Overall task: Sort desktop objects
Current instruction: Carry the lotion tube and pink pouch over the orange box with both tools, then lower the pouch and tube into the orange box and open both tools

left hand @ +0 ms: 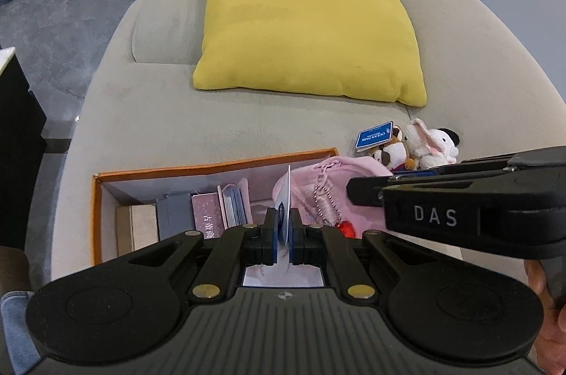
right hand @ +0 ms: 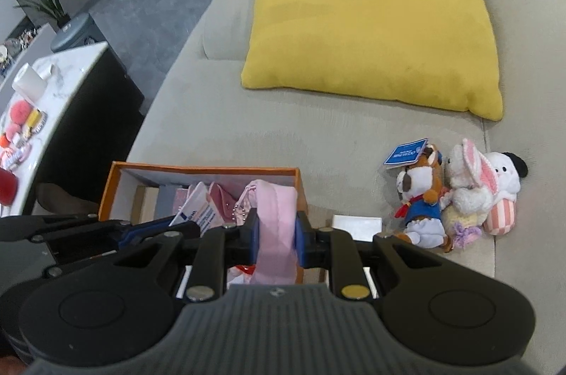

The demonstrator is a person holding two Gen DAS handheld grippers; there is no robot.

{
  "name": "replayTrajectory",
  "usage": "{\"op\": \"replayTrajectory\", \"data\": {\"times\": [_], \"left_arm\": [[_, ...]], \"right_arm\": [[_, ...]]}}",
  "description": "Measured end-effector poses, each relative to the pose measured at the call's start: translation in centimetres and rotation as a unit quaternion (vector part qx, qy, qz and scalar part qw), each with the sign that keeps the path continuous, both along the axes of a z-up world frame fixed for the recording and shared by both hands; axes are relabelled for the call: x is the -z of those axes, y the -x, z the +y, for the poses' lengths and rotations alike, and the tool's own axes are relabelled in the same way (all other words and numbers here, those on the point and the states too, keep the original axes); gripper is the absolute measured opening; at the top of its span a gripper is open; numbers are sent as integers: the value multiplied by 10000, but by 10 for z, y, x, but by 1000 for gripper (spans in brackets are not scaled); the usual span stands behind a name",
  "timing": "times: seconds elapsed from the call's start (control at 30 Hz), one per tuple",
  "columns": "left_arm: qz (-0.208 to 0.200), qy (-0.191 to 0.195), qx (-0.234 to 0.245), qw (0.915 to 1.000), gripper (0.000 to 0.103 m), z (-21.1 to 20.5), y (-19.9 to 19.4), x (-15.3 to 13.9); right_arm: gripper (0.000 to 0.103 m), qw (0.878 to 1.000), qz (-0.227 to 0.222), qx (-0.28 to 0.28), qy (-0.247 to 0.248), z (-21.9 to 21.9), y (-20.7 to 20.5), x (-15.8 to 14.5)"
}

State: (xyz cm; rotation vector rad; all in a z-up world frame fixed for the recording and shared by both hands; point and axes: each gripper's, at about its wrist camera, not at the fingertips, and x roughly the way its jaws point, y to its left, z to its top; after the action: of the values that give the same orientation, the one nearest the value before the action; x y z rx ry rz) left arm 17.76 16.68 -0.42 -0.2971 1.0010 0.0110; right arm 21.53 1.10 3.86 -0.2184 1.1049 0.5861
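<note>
An orange-rimmed box [left hand: 212,165] sits on the beige sofa and holds small boxes and booklets [left hand: 208,219]; it also shows in the right wrist view [right hand: 198,168]. My left gripper [left hand: 282,233] is shut on a thin white and blue card [left hand: 286,198], held upright over the box. My right gripper [right hand: 276,237] is shut on a pink fabric pouch [right hand: 276,216] with a bead chain, held over the box's right end. The pouch shows in the left wrist view [left hand: 318,177], with the right gripper's body [left hand: 470,209] beside it.
A yellow cushion [right hand: 371,11] lies on the sofa [right hand: 219,113] behind the box. Three small plush toys [right hand: 460,194] with a blue tag lie to the right. A white card [right hand: 357,226] lies by the box. A marble side table [right hand: 63,81] with clutter stands at the left.
</note>
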Motion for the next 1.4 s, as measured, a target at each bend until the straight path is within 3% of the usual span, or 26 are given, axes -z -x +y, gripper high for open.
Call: {"op": "replayTrajectory", "data": {"times": [0.3, 0.73, 0.83, 1.23, 1.4], "left_arm": [[-213, 273, -107, 9993, 5, 7, -3, 29], [-605, -102, -64, 9981, 6, -6, 2, 48], [-550, 70, -68, 9984, 7, -3, 3, 47], [-655, 249, -161, 9974, 7, 1, 10, 30], [-732, -26, 61, 9973, 7, -6, 31, 17]], "right_arm": [[26, 9998, 189, -30, 6, 15, -7, 21], [27, 9979, 510, 78, -395, 11, -17, 52], [32, 9975, 513, 40, -476, 9, -16, 49], [34, 9980, 29, -155, -608, -4, -1, 23], [33, 9952, -273, -521, -777, -17, 23, 10]]}}
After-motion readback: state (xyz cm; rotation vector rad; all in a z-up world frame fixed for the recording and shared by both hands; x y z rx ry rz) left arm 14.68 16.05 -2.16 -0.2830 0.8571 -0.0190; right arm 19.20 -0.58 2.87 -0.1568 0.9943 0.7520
